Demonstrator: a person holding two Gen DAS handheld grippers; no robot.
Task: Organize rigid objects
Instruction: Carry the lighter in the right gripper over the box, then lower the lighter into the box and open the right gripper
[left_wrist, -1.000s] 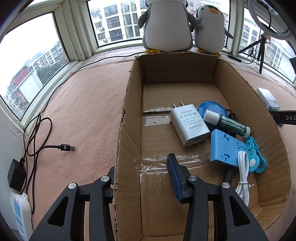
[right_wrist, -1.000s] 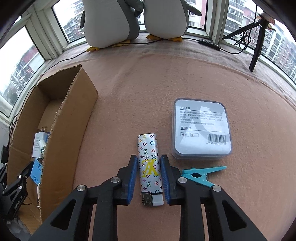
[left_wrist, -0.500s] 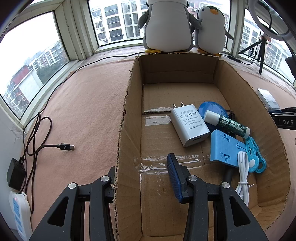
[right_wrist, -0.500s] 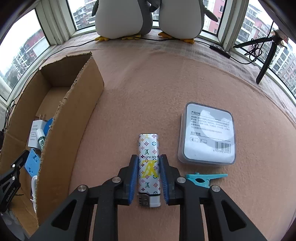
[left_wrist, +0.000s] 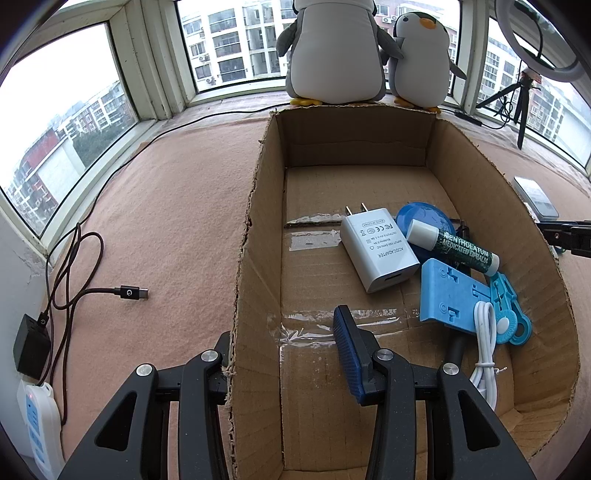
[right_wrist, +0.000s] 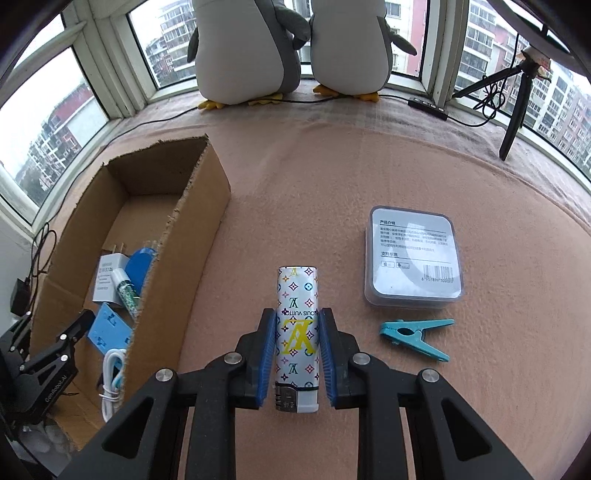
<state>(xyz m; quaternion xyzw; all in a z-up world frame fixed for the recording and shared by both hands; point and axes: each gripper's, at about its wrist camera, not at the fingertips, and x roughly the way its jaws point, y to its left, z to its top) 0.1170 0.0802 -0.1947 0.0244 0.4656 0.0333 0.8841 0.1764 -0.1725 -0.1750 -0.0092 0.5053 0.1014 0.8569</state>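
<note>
My right gripper (right_wrist: 297, 358) is shut on a white patterned lighter (right_wrist: 296, 332) and holds it above the pink cloth. A clear flat case (right_wrist: 413, 256) and a teal clothespin (right_wrist: 415, 336) lie to its right. The cardboard box (right_wrist: 177, 254) stands to its left. My left gripper (left_wrist: 284, 354) straddles the box's left wall (left_wrist: 255, 295), one finger outside and one inside, apart from the wall. Inside the box lie a white charger (left_wrist: 378, 251), a lip balm tube (left_wrist: 452, 247), a blue disc (left_wrist: 424, 218), a blue plastic piece (left_wrist: 452, 295) and a white cable (left_wrist: 485, 350).
Two plush penguins (right_wrist: 291, 44) sit at the window behind the box. A black tripod (right_wrist: 517, 103) stands at the back right. A dark USB cable (left_wrist: 125, 293), a black plug (left_wrist: 31, 349) and a white power strip (left_wrist: 38, 424) lie left of the box.
My right gripper has lifted the lighter off the cloth, and its view has drawn back and up. My left gripper has stayed on the box wall.
</note>
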